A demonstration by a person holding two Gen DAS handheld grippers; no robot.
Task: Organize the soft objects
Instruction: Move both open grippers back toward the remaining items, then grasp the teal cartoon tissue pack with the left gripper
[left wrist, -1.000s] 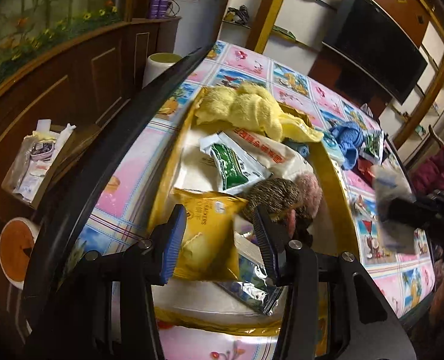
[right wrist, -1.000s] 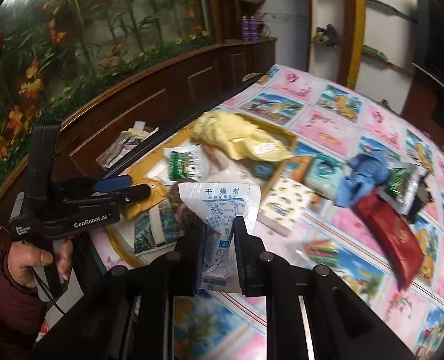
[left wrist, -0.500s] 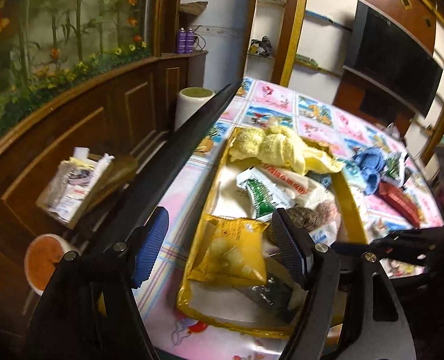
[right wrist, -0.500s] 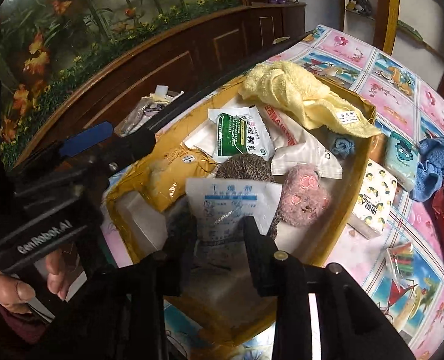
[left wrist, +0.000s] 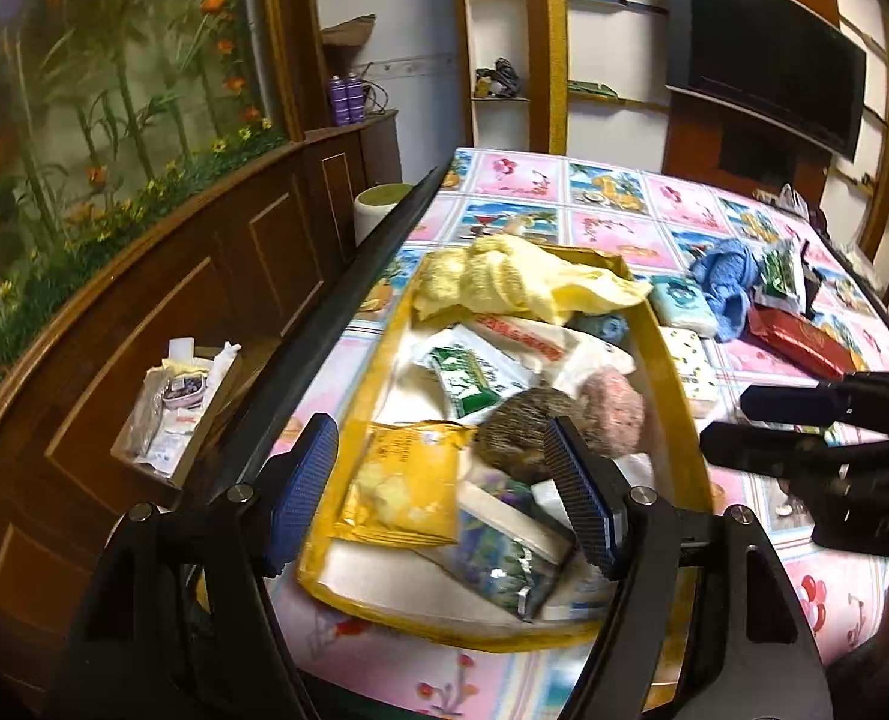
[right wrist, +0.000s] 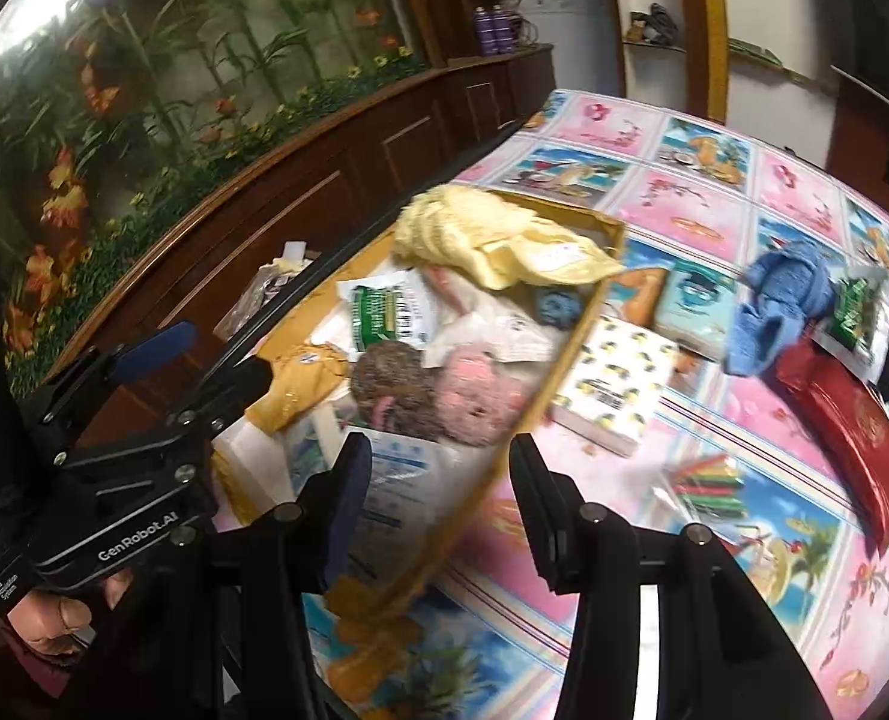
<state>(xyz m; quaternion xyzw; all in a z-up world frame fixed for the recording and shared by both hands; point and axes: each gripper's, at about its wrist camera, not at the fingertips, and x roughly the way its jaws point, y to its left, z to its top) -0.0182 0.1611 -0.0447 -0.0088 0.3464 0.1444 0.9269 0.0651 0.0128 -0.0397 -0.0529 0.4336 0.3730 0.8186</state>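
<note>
A yellow tray [left wrist: 678, 396] [right wrist: 570, 354] on the table holds a yellow towel [left wrist: 504, 282], a brown hedgehog plush [right wrist: 396, 384], a pink plush [right wrist: 480, 396], a yellow snack bag [left wrist: 402, 486] and packets. My right gripper [right wrist: 441, 498] hangs over the tray's near corner with its jaws opening. A white printed packet [right wrist: 402, 480] lies loose in the tray beside the left finger, no pad pressing on it. My left gripper [left wrist: 444, 498] stands open above the snack bag and holds nothing. It also shows at the left of the right wrist view.
Right of the tray lie a lemon-print tissue pack [right wrist: 618, 384], a teal pack [right wrist: 696, 300], a blue cloth [right wrist: 786, 294], a red pouch [right wrist: 846, 438] and a pencil packet [right wrist: 708, 480]. A dark wooden cabinet [left wrist: 204, 300] runs along the table's left edge.
My right gripper lowered the white packet into the tray and spread its jaws off it. My left gripper widened and drew back and up from the snack bag.
</note>
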